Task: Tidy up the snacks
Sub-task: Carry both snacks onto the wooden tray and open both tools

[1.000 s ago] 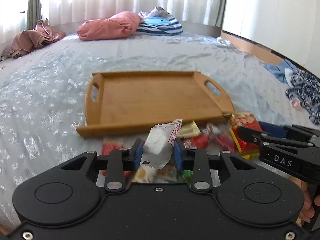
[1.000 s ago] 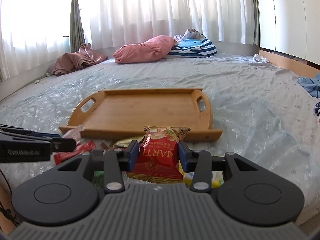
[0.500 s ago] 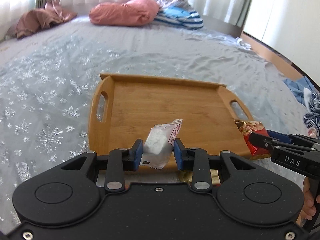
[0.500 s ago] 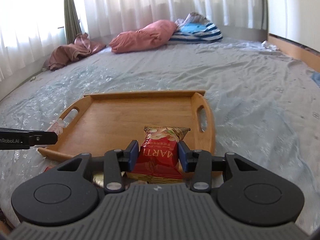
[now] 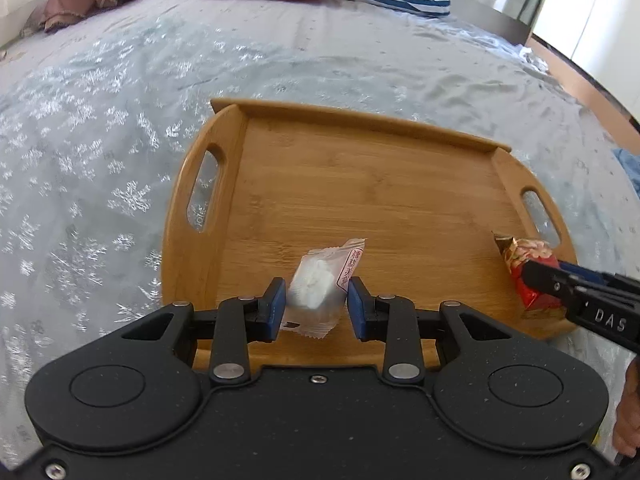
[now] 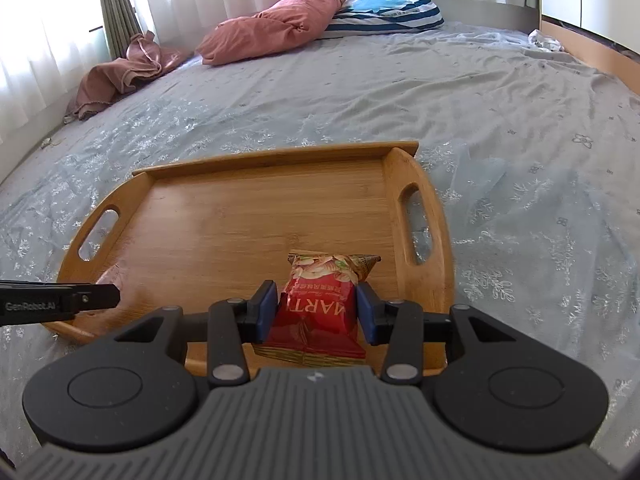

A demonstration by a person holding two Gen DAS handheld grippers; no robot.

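My left gripper (image 5: 316,300) is shut on a small white wrapped snack (image 5: 316,284) and holds it above the near part of the bamboo tray (image 5: 360,184). My right gripper (image 6: 318,308) is shut on a red snack packet (image 6: 320,308) and holds it above the tray (image 6: 248,216) near its right handle. The red packet (image 5: 528,268) and the right gripper's fingers (image 5: 576,292) also show at the right of the left wrist view. The left gripper's finger (image 6: 60,300) shows at the left of the right wrist view. The tray's floor is bare.
The tray lies on a grey bedspread (image 6: 520,128) with snowflake print. A pink pillow (image 6: 272,28), a blue striped cushion (image 6: 384,8) and a brown cloth (image 6: 124,72) lie at the far end by the curtains. A wooden bed edge (image 5: 592,96) runs along the right.
Both grippers moved forward and up from the snack pile at the tray's near edge to above the tray, each still holding its snack. The pile has dropped out of view.
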